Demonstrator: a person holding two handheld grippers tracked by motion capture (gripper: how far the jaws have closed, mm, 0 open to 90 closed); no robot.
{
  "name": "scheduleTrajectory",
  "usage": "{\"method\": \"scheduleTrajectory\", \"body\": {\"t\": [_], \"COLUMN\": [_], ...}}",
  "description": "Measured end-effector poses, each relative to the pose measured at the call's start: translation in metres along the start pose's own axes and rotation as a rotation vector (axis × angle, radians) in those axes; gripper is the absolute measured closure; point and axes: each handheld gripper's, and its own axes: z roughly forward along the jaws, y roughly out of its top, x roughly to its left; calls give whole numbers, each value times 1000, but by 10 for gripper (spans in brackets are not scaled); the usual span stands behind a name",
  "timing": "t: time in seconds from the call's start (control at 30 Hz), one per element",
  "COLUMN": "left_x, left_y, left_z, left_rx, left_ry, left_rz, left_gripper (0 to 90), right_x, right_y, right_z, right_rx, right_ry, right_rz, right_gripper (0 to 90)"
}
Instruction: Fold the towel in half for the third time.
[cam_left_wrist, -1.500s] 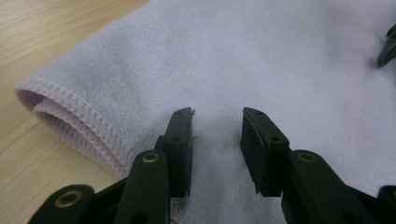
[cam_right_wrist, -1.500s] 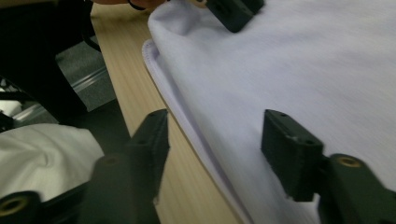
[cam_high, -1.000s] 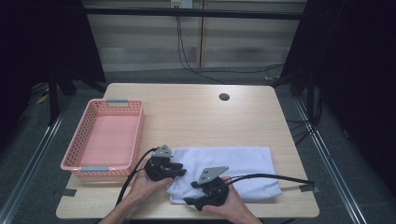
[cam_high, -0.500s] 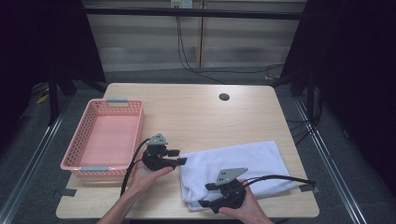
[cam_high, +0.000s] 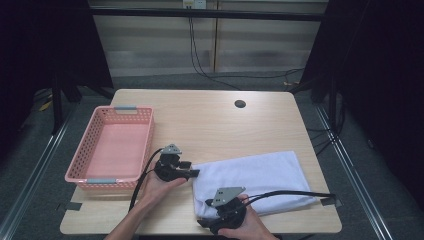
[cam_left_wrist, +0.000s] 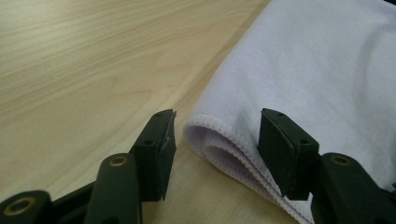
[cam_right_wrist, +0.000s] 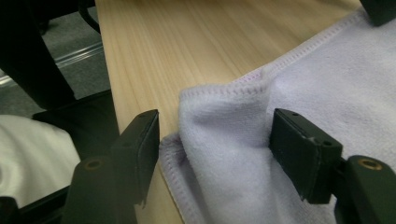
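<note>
White microfibre towel (cam_high: 255, 177) is lying folded on the near right part of the wooden table (cam_high: 210, 120), and I'm working at its left end with both tools. I'm holding my left gripper (cam_high: 192, 173) right at the towel's far-left corner; in the left gripper view that folded corner (cam_left_wrist: 219, 140) is sitting between the jaws, which have just been opening, and the pads aren't pressing on it, so the cloth is lying loose there with one jaw over bare wood and the other over the towel. My right gripper (cam_high: 204, 223) is sitting at the near-left corner, down by the table's front edge. In the right gripper view its jaws are standing wide and have just been opening a bit more, with the bunched, stitched hem (cam_right_wrist: 219, 140) poking up between them, one jaw hanging past the table edge, and the cloth isn't being pinched as far as I can see. Off to the left, the pink plastic basket (cam_high: 82, 150) is sitting just beside my left hand (cam_high: 162, 185), well apart from the towel.
</note>
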Motion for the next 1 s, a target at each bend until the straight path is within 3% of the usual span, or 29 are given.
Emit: {"method": "scheduleTrajectory", "body": {"t": [0.1, 0.2, 0.33, 0.4, 0.5, 0.53, 0.63, 0.67, 0.77, 0.83, 1.0], "left_x": [-4, -2, -6, -7, -3, -2, -4, -5, -5, -6, -10], "left_y": [-1, -3, -4, -3, 0, 1, 8, 11, 21, 30, 47], "left_z": [4, 6, 7, 7, 2, 0, -9, -12, -23, -31, -55], "left_rx": [21, 38, 42, 41, 11, -6, -48, -53, -114, -134, -181], "left_ry": [-11, -33, -49, -54, -96, -108, -145, -143, -171, -168, -153], "left_rz": [8, -5, 2, 5, -38, -48, -59, -52, -81, -74, -51], "left_gripper": [500, 599, 747, 796, 819, 822, 824, 824, 826, 826, 827], "right_x": [5, 8, 8, 6, 3, 2, -2, -3, -6, -8, -3], "right_y": [-2, -4, -4, -2, 1, 3, 8, 11, 23, 31, 60], "right_z": [1, 1, 0, -1, -1, -1, -3, -5, -15, -22, -40], "right_rx": [-6, -9, -6, -1, 17, 27, 36, 19, -58, -99, -191], "right_ry": [-44, -93, -110, -136, -153, -150, -129, -109, -61, -39, -9], "right_rz": [-38, -84, -91, -92, -89, -52, -5, 19, 72, 91, 70], "right_gripper": [375, 454, 514, 639, 731, 744, 761, 761, 765, 766, 767]}}
